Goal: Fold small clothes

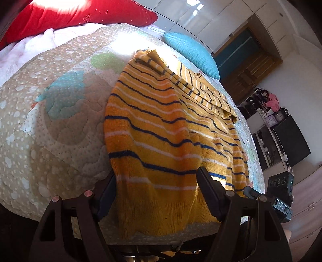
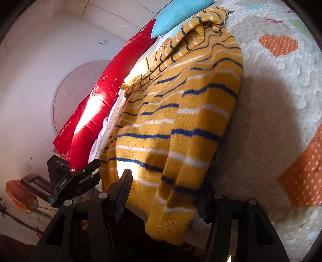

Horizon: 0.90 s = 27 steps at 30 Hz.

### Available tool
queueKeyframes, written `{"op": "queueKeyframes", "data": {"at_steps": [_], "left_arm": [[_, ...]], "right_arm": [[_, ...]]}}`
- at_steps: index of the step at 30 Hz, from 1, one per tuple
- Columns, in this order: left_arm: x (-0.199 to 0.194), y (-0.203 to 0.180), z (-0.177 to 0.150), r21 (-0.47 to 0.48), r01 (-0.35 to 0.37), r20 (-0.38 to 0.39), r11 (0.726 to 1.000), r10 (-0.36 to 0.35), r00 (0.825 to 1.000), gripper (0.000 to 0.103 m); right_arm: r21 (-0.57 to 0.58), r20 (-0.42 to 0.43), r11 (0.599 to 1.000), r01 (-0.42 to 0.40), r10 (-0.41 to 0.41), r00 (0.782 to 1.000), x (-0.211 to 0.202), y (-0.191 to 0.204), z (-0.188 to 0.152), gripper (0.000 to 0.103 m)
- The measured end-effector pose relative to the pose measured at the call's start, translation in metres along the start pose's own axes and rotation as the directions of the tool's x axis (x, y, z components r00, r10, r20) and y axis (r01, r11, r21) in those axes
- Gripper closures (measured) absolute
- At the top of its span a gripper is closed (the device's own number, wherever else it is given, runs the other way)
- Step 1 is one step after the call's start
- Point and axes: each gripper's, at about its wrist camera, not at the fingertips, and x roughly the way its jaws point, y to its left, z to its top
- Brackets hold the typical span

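Striped sweater [image 1: 161, 129] spread on the quilted bedspread [image 1: 50, 121], both grippers parted at its near hem.

The left gripper [image 1: 156, 191] straddles the near hem, fingers wide apart on either side of the knit. The right gripper [image 2: 165, 191] is likewise spread around the hem corner hanging over the bed edge, though its right finger seems partly hidden by cloth. A red pillow [image 1: 80, 14] and blue cushion [image 1: 191, 52] lie at the far end.

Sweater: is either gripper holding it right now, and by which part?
Neither grips it. The left gripper and right gripper are open, straddling the hem end of the yellow striped sweater.
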Motion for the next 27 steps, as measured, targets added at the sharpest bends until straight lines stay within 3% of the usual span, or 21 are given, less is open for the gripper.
{"op": "queueKeyframes", "data": {"at_steps": [1, 3, 4, 5, 8, 9, 10, 14, 18, 23, 27], "left_arm": [[0.001, 0.0, 0.0, 0.001, 0.004, -0.004, 1.0, -0.004, 1.0, 0.03], [0.002, 0.0, 0.0, -0.003, 0.011, -0.017, 1.0, -0.011, 1.0, 0.05], [0.005, 0.001, 0.0, -0.01, 0.011, -0.034, 1.0, -0.011, 0.999, 0.076], [0.008, 0.003, 0.0, -0.024, 0.008, -0.052, 1.0, -0.009, 0.999, 0.092], [0.012, 0.007, 0.002, -0.06, 0.009, -0.066, 0.998, -0.013, 0.998, 0.092], [0.013, 0.006, 0.005, -0.063, 0.006, -0.07, 0.998, -0.011, 0.998, 0.092], [0.013, 0.005, 0.007, -0.062, -0.003, -0.074, 0.998, -0.002, 0.997, 0.093], [0.009, -0.004, 0.018, -0.051, -0.063, -0.076, 0.997, 0.059, 0.995, 0.095], [-0.02, -0.023, 0.02, 0.001, -0.06, -0.028, 0.998, 0.06, 0.998, 0.095], [-0.068, -0.04, 0.005, 0.058, -0.051, 0.037, 0.997, 0.049, 0.998, 0.096], [-0.074, -0.035, -0.014, 0.032, -0.045, 0.026, 0.998, 0.044, 0.999, 0.096]], "right_arm": [[0.007, -0.002, 1.0, -0.011, 0.011, 1.0, 0.002, 0.0, -0.004, 0.041], [0.017, -0.008, 1.0, -0.02, 0.021, 1.0, 0.008, 0.002, -0.011, 0.042], [0.02, -0.008, 1.0, -0.018, 0.018, 1.0, 0.01, 0.002, -0.013, 0.042], [0.021, -0.002, 1.0, -0.009, 0.009, 1.0, 0.011, 0.004, -0.014, 0.043], [0.021, 0.007, 0.999, 0.045, -0.045, 0.999, 0.015, 0.009, -0.013, 0.062], [0.022, 0.004, 0.997, 0.08, -0.08, 0.997, 0.016, 0.009, -0.012, 0.081], [0.021, -0.001, 0.994, 0.108, -0.108, 0.994, 0.016, 0.008, -0.01, 0.089], [0.058, -0.005, 0.996, 0.064, -0.064, 0.998, 0.01, 0.001, 0.001, 0.091], [0.039, 0.025, 0.999, -0.021, 0.02, 0.999, -0.018, 0.012, 0.004, 0.092], [0.0, 0.047, 0.999, -0.052, 0.052, 0.998, -0.062, 0.027, -0.012, 0.093], [0.021, 0.01, 0.999, -0.047, 0.047, 0.999, -0.062, 0.022, -0.033, 0.093]]}}
